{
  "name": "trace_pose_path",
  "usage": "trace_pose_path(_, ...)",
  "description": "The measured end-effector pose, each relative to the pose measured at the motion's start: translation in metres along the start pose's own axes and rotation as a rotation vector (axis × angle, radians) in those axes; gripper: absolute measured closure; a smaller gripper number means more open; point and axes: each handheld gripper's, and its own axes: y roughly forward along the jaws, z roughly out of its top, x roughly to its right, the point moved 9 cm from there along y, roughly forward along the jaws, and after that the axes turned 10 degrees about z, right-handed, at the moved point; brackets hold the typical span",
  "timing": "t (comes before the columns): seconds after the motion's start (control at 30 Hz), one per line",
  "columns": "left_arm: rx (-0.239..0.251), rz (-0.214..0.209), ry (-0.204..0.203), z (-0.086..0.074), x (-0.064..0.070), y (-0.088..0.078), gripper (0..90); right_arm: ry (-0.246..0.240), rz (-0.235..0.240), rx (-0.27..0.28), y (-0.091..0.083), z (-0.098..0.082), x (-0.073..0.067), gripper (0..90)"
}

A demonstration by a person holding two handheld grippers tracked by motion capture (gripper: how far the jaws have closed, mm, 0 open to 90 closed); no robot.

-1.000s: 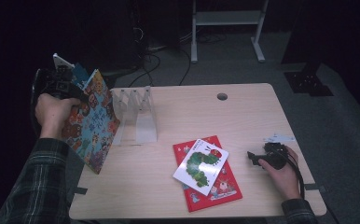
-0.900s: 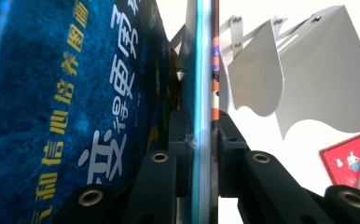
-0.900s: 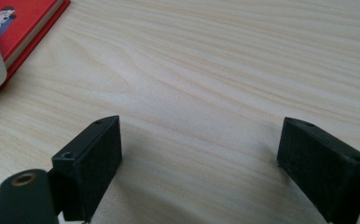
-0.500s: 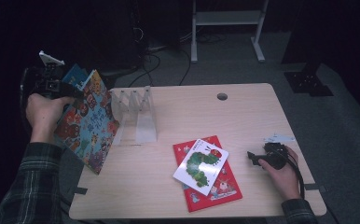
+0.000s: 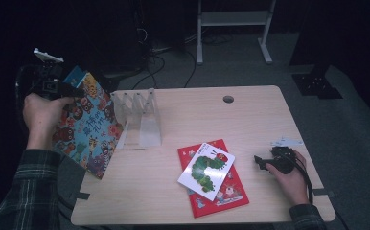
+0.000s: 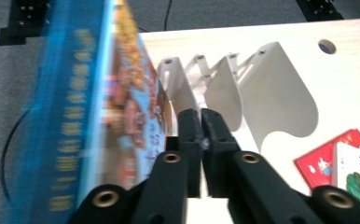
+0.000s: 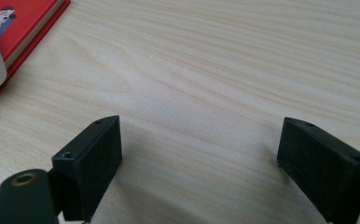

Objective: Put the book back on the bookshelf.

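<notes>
left gripper (image 6: 200,116): jaws just closed, seemingly on nothing
book (image 6: 75,116): upright, just left of them
right gripper (image 7: 201,140): open, well apart

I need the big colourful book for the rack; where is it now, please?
In the high view the colourful book stands tilted at the table's left edge, beside the white rack, with the left hand-held gripper at its top.

Bare counter (image 5: 250,120) lies open across the frame's upper right and centre. The white rack (image 5: 137,117) and leaning picture book (image 5: 85,132) block the left side. Two stacked books (image 5: 212,175) block the lower middle.
</notes>
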Motion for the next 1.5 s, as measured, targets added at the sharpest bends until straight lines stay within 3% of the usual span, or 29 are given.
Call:
trace_pose_path(0.37,0.013,-0.067,0.080,-0.006,0.041,0.004,89.9,0.000,0.000,0.000,0.000,0.000,0.000,12.8)
trace_pose_path(0.57,-0.003,-0.110,0.132,-0.015,0.066,0.013,89.9,0.000,0.000,0.000,0.000,0.000,0.000,12.8)
trace_pose_path(0.67,-0.033,-0.125,0.176,-0.025,0.079,0.021,89.9,-0.001,0.001,-0.001,0.000,0.000,0.000,12.8)
trace_pose_path(1.1,-0.088,-0.196,0.260,-0.061,0.121,0.049,89.6,-0.001,0.003,-0.001,0.000,0.000,0.000,12.8)
trace_pose_path(1.43,-0.117,-0.206,0.309,-0.086,0.142,0.070,84.6,-0.004,0.007,-0.001,0.000,0.000,-0.001,12.8)
trace_pose_path(1.5,-0.126,-0.198,0.334,-0.095,0.148,0.078,82.4,-0.006,0.008,-0.001,0.000,0.000,-0.001,12.8)
